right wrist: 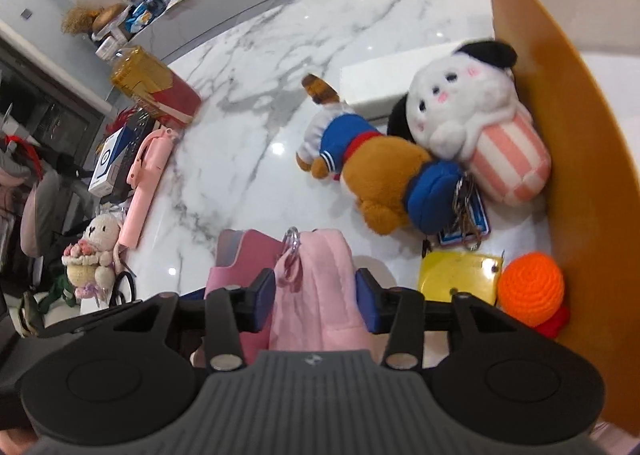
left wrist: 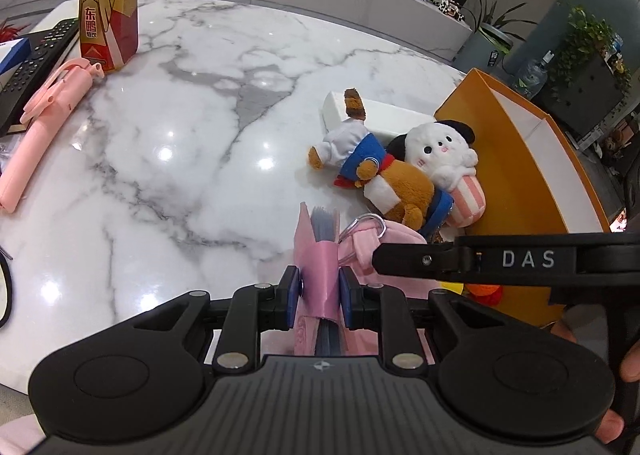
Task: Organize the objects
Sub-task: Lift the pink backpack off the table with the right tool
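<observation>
My left gripper (left wrist: 319, 295) is shut on a pink card wallet (left wrist: 318, 251), held upright over the marble table (left wrist: 180, 135). My right gripper (right wrist: 316, 301) has its pads on both sides of a pink fabric pouch (right wrist: 320, 287) with a key ring (right wrist: 292, 241); the wallet (right wrist: 240, 255) shows just left of it. Ahead lie a brown bear plush in a sailor suit (left wrist: 376, 171) (right wrist: 360, 159) and a white plush in a striped cup (left wrist: 444, 159) (right wrist: 476, 115), against an orange box (left wrist: 520, 159) (right wrist: 576, 143).
A drink bottle (left wrist: 109, 3), a pink selfie stick (left wrist: 44, 127) and a remote (left wrist: 36, 55) lie at the left. A white block (left wrist: 360, 115) sits behind the plushes. Keys (right wrist: 464, 211), a yellow tag (right wrist: 456, 275) and an orange knit ball (right wrist: 532, 287) lie by the box. A bunny plush (right wrist: 92, 251) sits far left.
</observation>
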